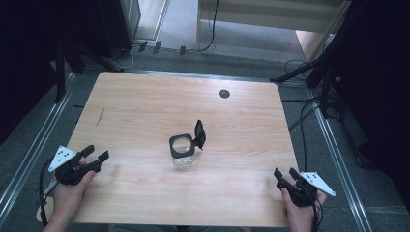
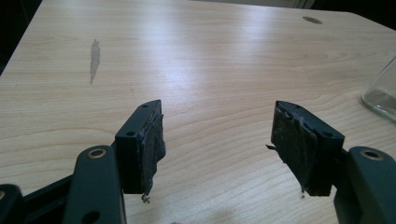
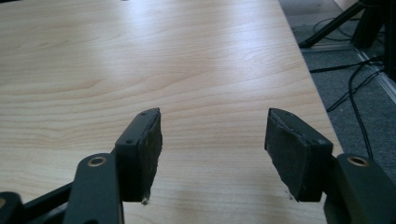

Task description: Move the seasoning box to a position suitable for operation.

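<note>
A clear glass jar (image 1: 183,152) with a black square collar stands upright near the middle of the wooden table (image 1: 145,106); its black flip lid (image 1: 199,134) is hinged open to the right. A corner of the jar's glass (image 2: 384,95) shows at the right edge of the left gripper view. My left gripper (image 1: 95,153) rests at the table's left front, open, nothing between its worn pads (image 2: 152,144). At the right front my right gripper (image 1: 285,172) is open too, with bare wood between its pads (image 3: 289,156). Both are well apart from the jar.
A dark round grommet (image 1: 224,94) sits near the table's far edge and a grey smear (image 2: 95,60) marks the left side. Cables (image 1: 302,121) and black stand legs lie on the grey floor to the right and behind.
</note>
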`<state>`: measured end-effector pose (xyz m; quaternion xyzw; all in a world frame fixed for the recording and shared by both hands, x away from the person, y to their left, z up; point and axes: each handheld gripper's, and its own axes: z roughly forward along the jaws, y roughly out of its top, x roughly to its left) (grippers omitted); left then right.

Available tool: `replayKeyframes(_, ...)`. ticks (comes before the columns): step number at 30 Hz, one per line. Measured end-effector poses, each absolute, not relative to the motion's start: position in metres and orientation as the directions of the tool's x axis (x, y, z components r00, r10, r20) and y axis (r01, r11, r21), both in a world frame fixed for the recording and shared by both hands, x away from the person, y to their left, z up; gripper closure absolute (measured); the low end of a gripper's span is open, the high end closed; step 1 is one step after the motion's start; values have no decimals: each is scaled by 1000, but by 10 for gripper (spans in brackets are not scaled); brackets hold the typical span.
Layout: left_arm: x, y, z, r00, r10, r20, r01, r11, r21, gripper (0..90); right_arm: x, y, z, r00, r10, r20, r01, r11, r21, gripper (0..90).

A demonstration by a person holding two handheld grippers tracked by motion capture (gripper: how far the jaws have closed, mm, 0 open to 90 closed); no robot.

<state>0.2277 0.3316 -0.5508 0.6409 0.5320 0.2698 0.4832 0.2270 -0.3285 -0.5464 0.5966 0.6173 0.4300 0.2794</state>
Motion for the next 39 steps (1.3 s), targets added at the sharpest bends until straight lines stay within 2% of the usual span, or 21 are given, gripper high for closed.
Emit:
replayKeyframes(3, 228, 331, -551, 290, 944, -158, 419, 23, 908, 367, 226, -327, -546, -118, 981, 152, 477, -78, 875, 414)
replayKeyframes(5, 228, 327, -550, 267, 955, -131, 413, 9, 911, 440, 224, -322, -546, -119, 987, 105, 454, -40, 890, 488)
replayKeyframes(6, 228, 327, -550, 267, 955, -131, 413, 9, 911, 477, 224, -322, -546, -119, 987, 105, 454, -40, 890, 488)
replayKeyframes(7, 231, 323, -549, 257, 960, -111, 422, -8, 907, 517, 223, -318, -544, -117, 990, 83, 444, -22, 896, 551)
replayKeyframes(9, 236, 318, -548, 260, 956, -132, 431, 7, 902, 597, 223, -313, -542, -134, 981, 137, 439, -65, 896, 724)
replayKeyframes(10, 236, 318, -548, 260, 956, -132, 431, 7, 902, 630, 223, -313, -542, -134, 981, 137, 439, -65, 896, 724)
replayKeyframes(11, 242, 310, -545, 270, 946, -179, 445, 42, 895, 675, 228, -306, -537, -209, 957, 199, 454, -86, 887, 808)
replayKeyframes(12, 242, 310, -545, 270, 946, -179, 445, 42, 895, 701, 228, -306, -537, -209, 957, 199, 454, -86, 887, 808)
replayKeyframes(13, 246, 304, -543, 293, 935, -202, 438, 56, 897, 722, 232, -295, -534, -213, 956, 204, 453, -88, 887, 848)
replayKeyframes(20, 254, 259, -536, 409, 882, -233, 450, 28, 893, 859, 232, -259, -527, -323, 918, 229, 447, -65, 892, 900)
replayKeyframes(23, 252, 241, -532, 459, 864, -206, 431, -15, 902, 900, 231, -246, -527, -358, 894, 269, 459, -82, 884, 900)
replayKeyframes(30, 258, 199, -525, 519, 833, -193, 412, -45, 910, 900, 223, -213, -521, -411, 878, 245, 438, -45, 898, 900)
replayKeyframes(34, 265, 185, -525, 538, 824, -179, 410, -70, 909, 900, 221, -199, -518, -442, 864, 239, 430, -30, 902, 900)
replayKeyframes(39, 280, 173, -528, 540, 816, -207, 428, -54, 902, 900, 221, -165, -521, -501, 828, 252, 442, -5, 897, 900)
